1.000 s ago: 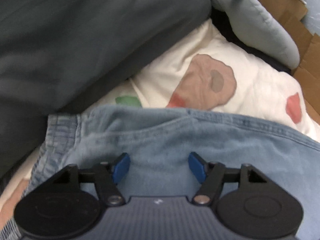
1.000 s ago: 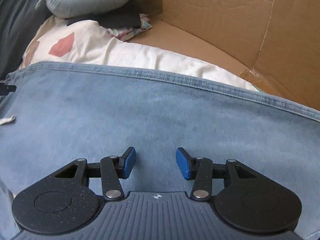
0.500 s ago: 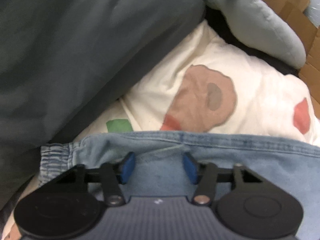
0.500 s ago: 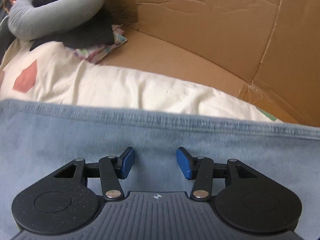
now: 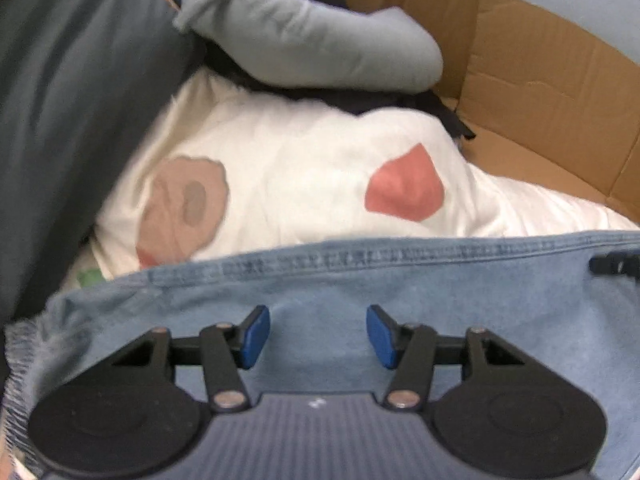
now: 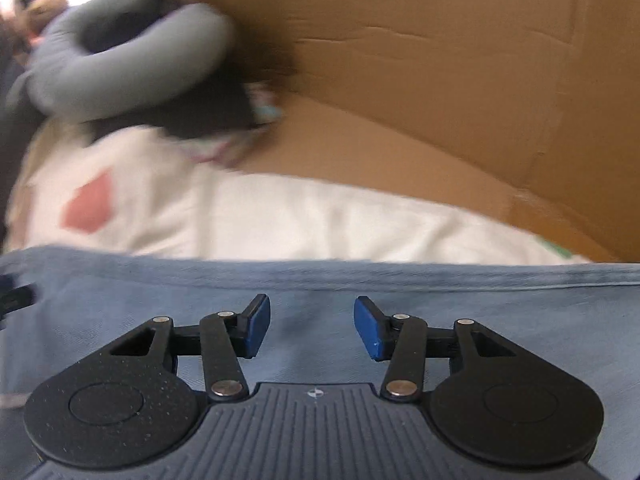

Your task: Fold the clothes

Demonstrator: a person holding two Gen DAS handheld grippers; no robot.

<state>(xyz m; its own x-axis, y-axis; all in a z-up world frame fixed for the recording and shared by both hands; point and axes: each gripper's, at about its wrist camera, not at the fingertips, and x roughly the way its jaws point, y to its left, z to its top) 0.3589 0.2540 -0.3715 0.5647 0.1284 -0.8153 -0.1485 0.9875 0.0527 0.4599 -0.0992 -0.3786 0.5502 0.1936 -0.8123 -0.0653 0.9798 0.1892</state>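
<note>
White patterned bedding (image 5: 304, 176), denim garment (image 5: 440, 292) spread on it, grey pillow (image 5: 304, 40)

The right gripper (image 6: 312, 326) hangs over the blue denim garment (image 6: 320, 292), its jaws apart with nothing between them; behind lie a white printed cloth (image 6: 248, 216), a grey neck pillow (image 6: 120, 64) and a cardboard box (image 6: 440, 80).
</note>
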